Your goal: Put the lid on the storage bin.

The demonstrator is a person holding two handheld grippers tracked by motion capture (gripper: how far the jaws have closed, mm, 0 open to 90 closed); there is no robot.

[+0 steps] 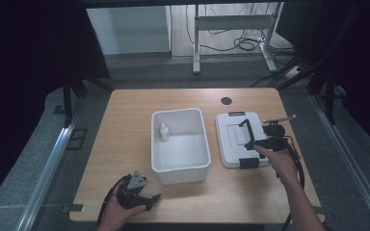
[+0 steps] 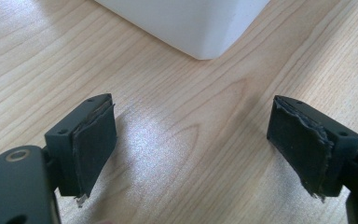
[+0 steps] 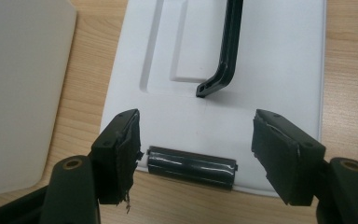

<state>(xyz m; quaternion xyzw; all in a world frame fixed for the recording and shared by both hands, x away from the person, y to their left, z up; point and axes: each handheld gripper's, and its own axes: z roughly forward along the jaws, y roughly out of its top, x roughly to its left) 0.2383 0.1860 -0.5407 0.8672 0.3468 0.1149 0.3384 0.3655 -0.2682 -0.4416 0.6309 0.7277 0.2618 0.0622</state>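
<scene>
From above, a wooden table (image 1: pixel 125 144) carries a white open bin (image 1: pixel 180 166) near its middle, and a small white bottle (image 1: pixel 164 131) with a narrow cap stands inside it against the left wall. Just to the right of the bin, apart from it, lies a flat white lid (image 1: pixel 231 144) with a black handle (image 1: pixel 245 130) raised above its recessed centre and a black latch (image 1: pixel 248 163) on its near edge. The left tongs (image 1: pixel 149 198) rest low over the table's near edge, in front of the bin's near left corner, held in a hand (image 1: pixel 118 214). The right tongs (image 1: pixel 250 143) hang over the lid beside the handle, held by the other hand (image 1: pixel 280 162).

In the left gripper view, the left tongs (image 2: pixel 191 149) stand wide open with nothing between them but bare wood grain (image 2: pixel 186 116). Their black pads (image 2: pixel 93 144) look worn and frayed at the edges. A rounded corner of the white bin (image 2: pixel 200 28) sits just ahead of them.

In the right gripper view, the right tongs (image 3: pixel 196 154) are also spread wide and grip nothing. Between and below them lies the lid (image 3: pixel 279 70), smooth and white, with a stepped rectangular recess. The black handle (image 3: pixel 226 56) rises from it at an angle, and the ribbed black latch (image 3: pixel 191 166) sits on the lid's near edge, between the two jaws. The bin's pale rim (image 3: pixel 23 93) shows at the left.
</scene>
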